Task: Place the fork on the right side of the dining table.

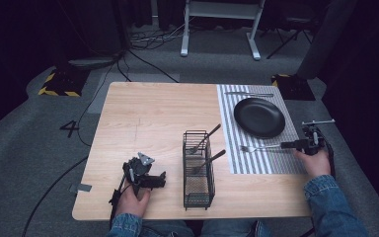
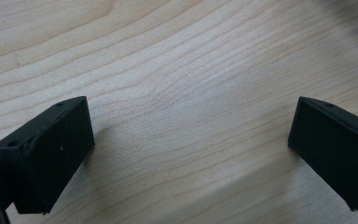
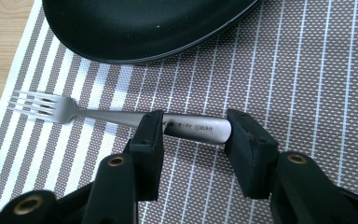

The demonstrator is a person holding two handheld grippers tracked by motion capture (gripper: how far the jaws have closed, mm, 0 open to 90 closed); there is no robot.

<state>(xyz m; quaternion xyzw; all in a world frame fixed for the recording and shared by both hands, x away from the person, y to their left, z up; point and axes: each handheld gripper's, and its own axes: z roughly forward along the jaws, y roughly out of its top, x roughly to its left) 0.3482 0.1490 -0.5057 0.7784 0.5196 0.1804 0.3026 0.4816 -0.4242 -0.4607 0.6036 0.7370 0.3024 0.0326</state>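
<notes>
right gripper (image 3: 193, 135) spread astride fork (image 3: 121, 116) handle on striped placemat (image 3: 307, 70) beside black plate (image 3: 144, 28) | left gripper (image 2: 191, 149) spread, idle over table (image 2: 177, 56) | risk: thin handle slips or skids if the jaws close off-centre

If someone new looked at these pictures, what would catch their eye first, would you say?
Probably the black plate on the striped placemat at the table's right side. Just in front of it lies a fork, with the right gripper open astride its handle. A black wire basket holding two utensils stands mid-table.
</notes>
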